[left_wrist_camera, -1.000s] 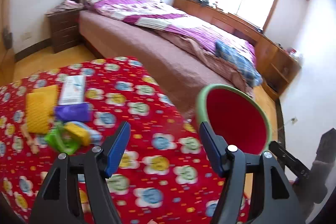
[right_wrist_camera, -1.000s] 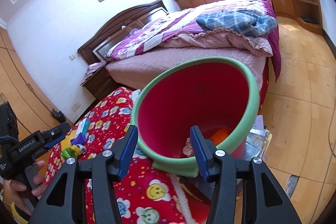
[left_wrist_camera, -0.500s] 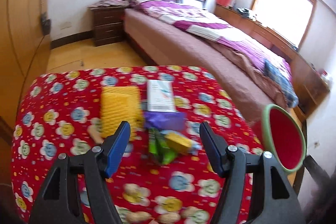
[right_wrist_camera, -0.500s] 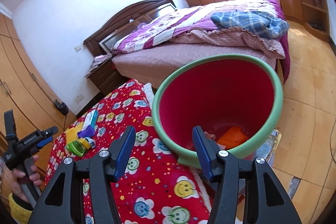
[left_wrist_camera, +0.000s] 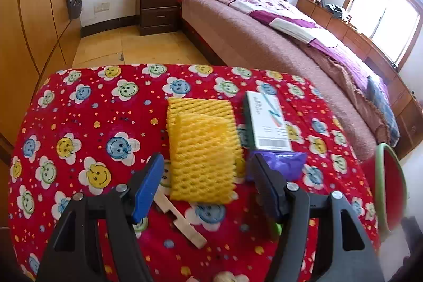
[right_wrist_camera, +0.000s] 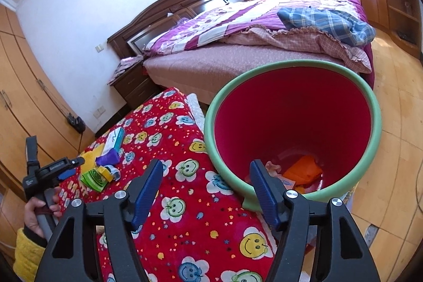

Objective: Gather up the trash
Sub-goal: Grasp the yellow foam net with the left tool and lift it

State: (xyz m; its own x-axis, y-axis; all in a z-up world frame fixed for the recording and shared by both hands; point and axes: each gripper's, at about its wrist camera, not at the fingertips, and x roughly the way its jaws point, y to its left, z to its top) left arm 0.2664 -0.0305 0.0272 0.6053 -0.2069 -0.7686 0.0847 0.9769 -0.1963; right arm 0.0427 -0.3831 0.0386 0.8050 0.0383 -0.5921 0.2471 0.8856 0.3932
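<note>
Yellow foam netting [left_wrist_camera: 202, 149] lies on the red smiley-print desk [left_wrist_camera: 79, 123], with a white carton [left_wrist_camera: 267, 123] and a purple wrapper [left_wrist_camera: 286, 165] beside it. The left claw [left_wrist_camera: 206, 189] hangs open just over the netting's near end. The right claw [right_wrist_camera: 206, 190], empty and opening, straddles the rim of the red bin [right_wrist_camera: 290, 123], which holds orange scraps.
</note>
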